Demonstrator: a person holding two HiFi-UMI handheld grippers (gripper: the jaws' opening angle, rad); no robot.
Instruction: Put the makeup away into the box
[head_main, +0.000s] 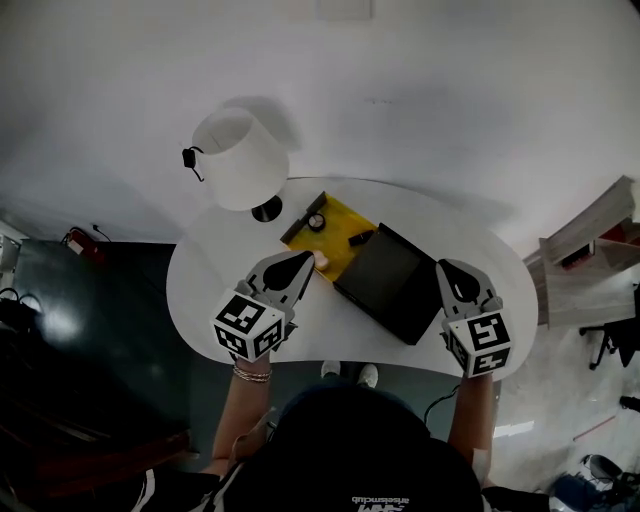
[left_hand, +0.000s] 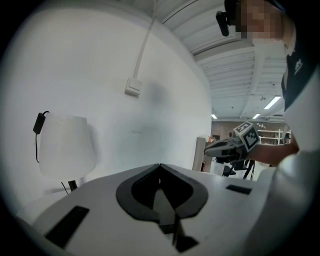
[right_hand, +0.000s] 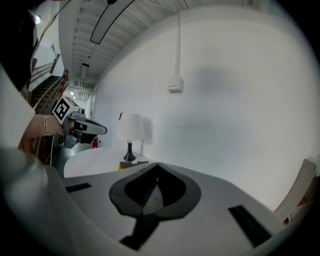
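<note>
Standing over the white desk (head_main: 205, 275) with twelve o'clock at the wall, I see a lamp (head_main: 240, 157) with a white shade at the ten o'clock edge.

Next comes the left gripper (head_main: 303, 264), raised over the desk at about seven o'clock from the yellow tray (head_main: 338, 243). Its own view shows it clenched, the tips meeting with nothing between them, and only the wall, the lamp and the other gripper ahead. The head view adds what that view misses: a small peach-coloured piece (head_main: 322, 262) just past its tip, at the tray's six o'clock edge. I cannot tell whether they touch.

The tray sits near the desk's middle, towards twelve. On it lie a round makeup piece (head_main: 316, 222) at its eleven o'clock corner and a small dark makeup piece (head_main: 360, 238) at three o'clock. A flat black case (head_main: 392, 282) lies against the tray's four o'clock side.

The right gripper (head_main: 452, 270) hangs just beyond the case, near the desk's three o'clock edge. It is clenched too, and empty. Its view alone shows the lamp's black foot and a yellow sliver of tray beside it.
</note>
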